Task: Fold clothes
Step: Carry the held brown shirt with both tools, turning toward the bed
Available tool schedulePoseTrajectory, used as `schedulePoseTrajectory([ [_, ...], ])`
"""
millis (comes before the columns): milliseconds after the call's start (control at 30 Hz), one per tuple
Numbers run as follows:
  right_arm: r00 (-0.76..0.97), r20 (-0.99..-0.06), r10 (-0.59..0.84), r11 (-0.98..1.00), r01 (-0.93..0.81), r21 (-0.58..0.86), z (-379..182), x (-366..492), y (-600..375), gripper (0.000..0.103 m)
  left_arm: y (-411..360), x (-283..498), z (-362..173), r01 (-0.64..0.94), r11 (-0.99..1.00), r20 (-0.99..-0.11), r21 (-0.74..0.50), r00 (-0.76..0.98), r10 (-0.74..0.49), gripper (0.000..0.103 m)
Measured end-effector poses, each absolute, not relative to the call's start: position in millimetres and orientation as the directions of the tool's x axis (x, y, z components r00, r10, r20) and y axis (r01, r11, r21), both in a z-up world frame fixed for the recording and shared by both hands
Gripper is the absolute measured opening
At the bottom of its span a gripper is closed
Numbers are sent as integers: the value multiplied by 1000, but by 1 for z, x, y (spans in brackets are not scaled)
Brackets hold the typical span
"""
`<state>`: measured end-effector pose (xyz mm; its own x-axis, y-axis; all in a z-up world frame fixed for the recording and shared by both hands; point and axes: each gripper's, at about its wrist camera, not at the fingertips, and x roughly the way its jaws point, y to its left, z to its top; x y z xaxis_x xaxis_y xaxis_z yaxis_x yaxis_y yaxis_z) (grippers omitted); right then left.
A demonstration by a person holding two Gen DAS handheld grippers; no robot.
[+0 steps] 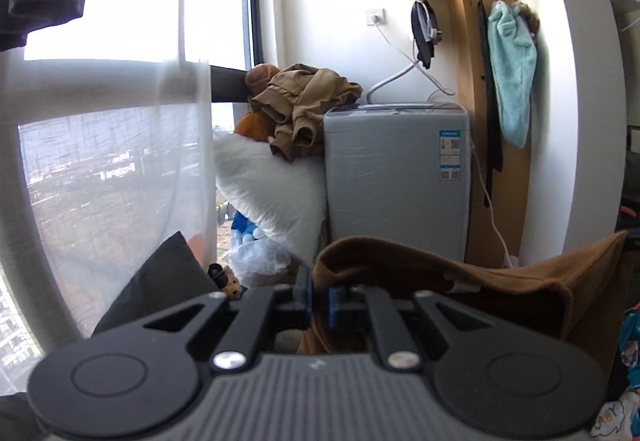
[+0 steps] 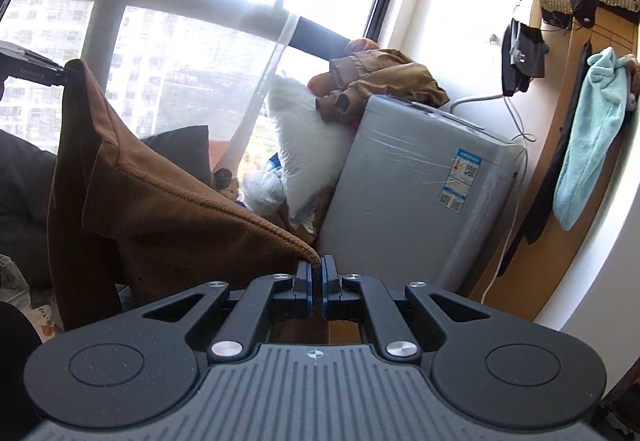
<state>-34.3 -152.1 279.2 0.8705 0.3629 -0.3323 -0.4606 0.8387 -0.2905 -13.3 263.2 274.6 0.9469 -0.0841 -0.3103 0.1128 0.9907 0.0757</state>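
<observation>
Between the 2 claws, a brown garment (image 2: 160, 217) is hanging in the air, stretched from one grip to the other. Its stitched hem is running down to the right claw (image 2: 316, 283), whose blue-padded jaws are pressing together on a corner of the cloth. The far corner is rising to a peak at the upper left of the right wrist view, where the left claw (image 2: 60, 75) is pinching it; from there a fold of cloth is dropping straight down. Seen from the left wrist view, the left claw (image 1: 318, 295) is likewise clamping on the brown garment (image 1: 500, 293), with the fabric bunching between the pads and spreading off to the right.

Behind the garment, a grey washing machine (image 2: 416, 193) is standing against the white wall, with a label on its side. A heap of tan clothes (image 2: 380, 79) is lying on its lid and spilling over the left edge. A white pillow (image 2: 304, 145) is leaning against the machine's left side, with a white plastic bag (image 1: 260, 253) lower down beside it. A dark cushion (image 1: 160, 281) is resting near the sheer curtain (image 1: 132, 161) by the window. A pale blue towel (image 2: 592, 137) is hanging on the wooden panel to the right of the machine.
</observation>
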Motion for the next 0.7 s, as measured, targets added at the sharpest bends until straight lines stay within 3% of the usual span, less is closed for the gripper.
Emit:
schedulePoseTrajectory([
  [233, 895, -310, 321, 860, -412, -300, 297, -67, -180, 3, 249, -22, 268, 173, 984, -334, 33, 930, -152, 8],
  [700, 909, -332, 251, 910, -339, -240, 273, -126, -231, 3, 211, -37, 236, 293, 956, -368, 26, 892, -263, 8],
])
